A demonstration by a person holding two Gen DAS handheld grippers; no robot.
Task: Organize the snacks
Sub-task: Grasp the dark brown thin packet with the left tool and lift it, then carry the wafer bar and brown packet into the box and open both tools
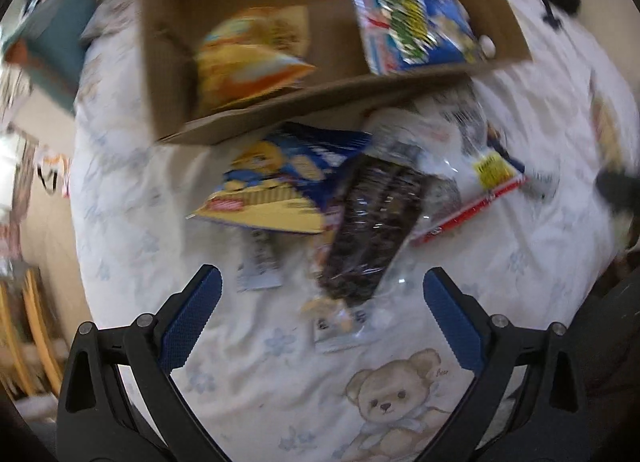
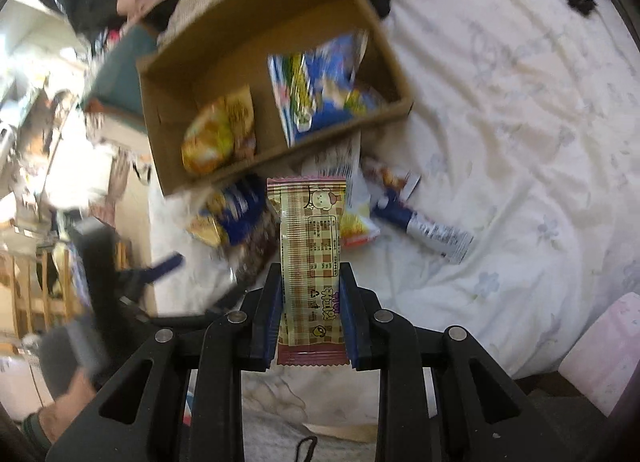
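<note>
Right wrist view: the right gripper (image 2: 310, 274) pinches a checked snack bar (image 2: 310, 254) above the bedsheet (image 2: 500, 142). The cardboard box (image 2: 168, 166) holds a yellow bag (image 2: 212, 138) in one compartment and a blue packet (image 2: 316, 90) in the other. The left gripper (image 1: 322, 282) is spread over loose snacks (image 1: 372, 226) beside the box's near wall.

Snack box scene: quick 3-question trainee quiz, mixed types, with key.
1. True or false: the right gripper is shut on the checked snack bar.
2. How many compartments of the cardboard box hold snacks? A) none B) one C) two
3. What lies directly ahead of the open left gripper?

Key
1. True.
2. C: yellow bag in one, blue bag in the other.
3. The dark cookie pack on the bedsheet.
</note>
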